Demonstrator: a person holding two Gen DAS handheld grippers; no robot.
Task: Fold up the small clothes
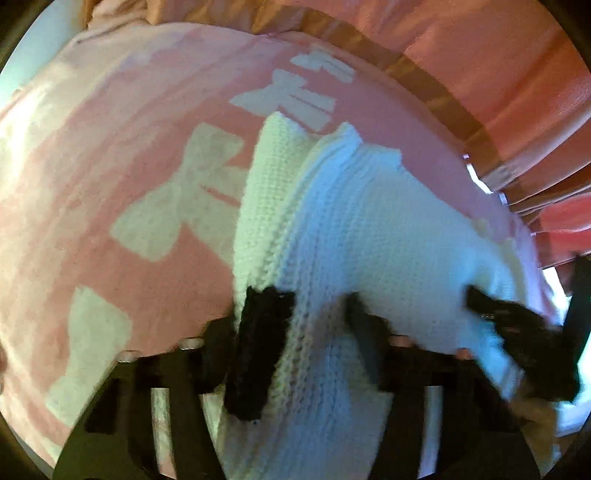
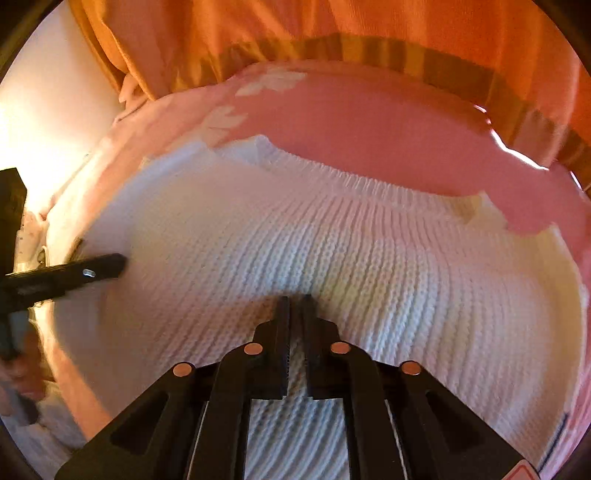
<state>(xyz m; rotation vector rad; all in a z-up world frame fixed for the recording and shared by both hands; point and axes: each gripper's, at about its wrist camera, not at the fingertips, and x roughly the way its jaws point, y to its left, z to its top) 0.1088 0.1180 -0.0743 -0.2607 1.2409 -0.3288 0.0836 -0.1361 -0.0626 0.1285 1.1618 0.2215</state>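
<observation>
A white ribbed knit garment (image 2: 332,251) fills the middle of both views, lying on a pink blanket with pale bow prints (image 1: 110,184). The left gripper (image 1: 314,306), low in its frame, has a fold of the knit between its jaws; blur hides whether they press it. The right gripper (image 2: 295,302), bottom centre, has its jaws together, tips on the knit. An orange cloth (image 2: 295,26) crosses the top

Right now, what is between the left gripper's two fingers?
In the left wrist view, a raised fold of the white knit garment runs between the left gripper's fingers. Motion blur hides whether the pads press it. The pink bow-print blanket lies underneath.
</observation>
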